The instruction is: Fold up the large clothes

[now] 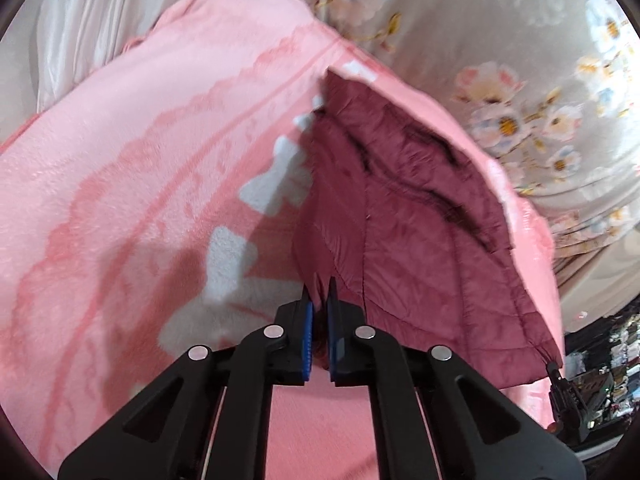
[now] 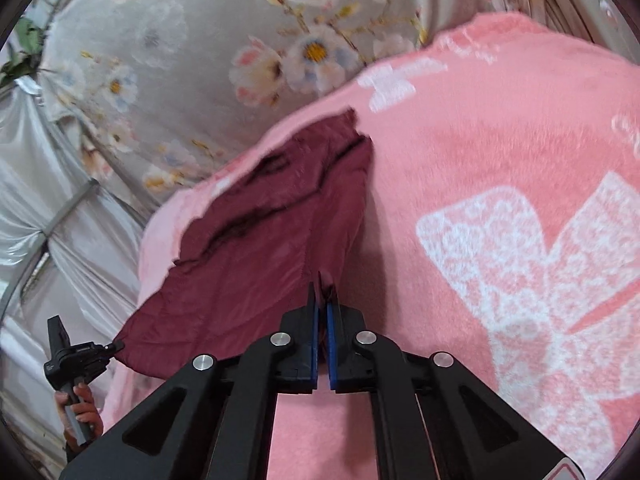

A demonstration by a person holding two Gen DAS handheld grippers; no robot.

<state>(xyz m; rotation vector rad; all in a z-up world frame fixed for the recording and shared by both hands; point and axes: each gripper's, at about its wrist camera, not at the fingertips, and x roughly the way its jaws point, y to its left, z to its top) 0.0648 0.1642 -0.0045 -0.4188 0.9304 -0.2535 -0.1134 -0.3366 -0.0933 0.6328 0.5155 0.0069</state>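
A maroon quilted jacket (image 1: 420, 220) lies spread on a pink blanket (image 1: 140, 160). My left gripper (image 1: 320, 294) is shut on a pinch of the jacket's near edge, with the fabric caught between its blue pads. In the right wrist view the same jacket (image 2: 260, 240) stretches left from my right gripper (image 2: 322, 286), which is shut on the hem at another corner. Each view shows the other gripper at the jacket's far corner: the right gripper (image 1: 551, 366) at the lower right, and the left gripper (image 2: 116, 346) at the lower left, held by a hand (image 2: 80, 404).
The pink blanket (image 2: 500, 152) with white bow patterns covers the surface. Beyond its edge hangs a grey floral sheet (image 1: 520, 60) (image 2: 200, 40). Pale curtains (image 1: 72, 32) (image 2: 48, 208) stand at the side. Dark clutter (image 1: 600, 360) sits low on the right.
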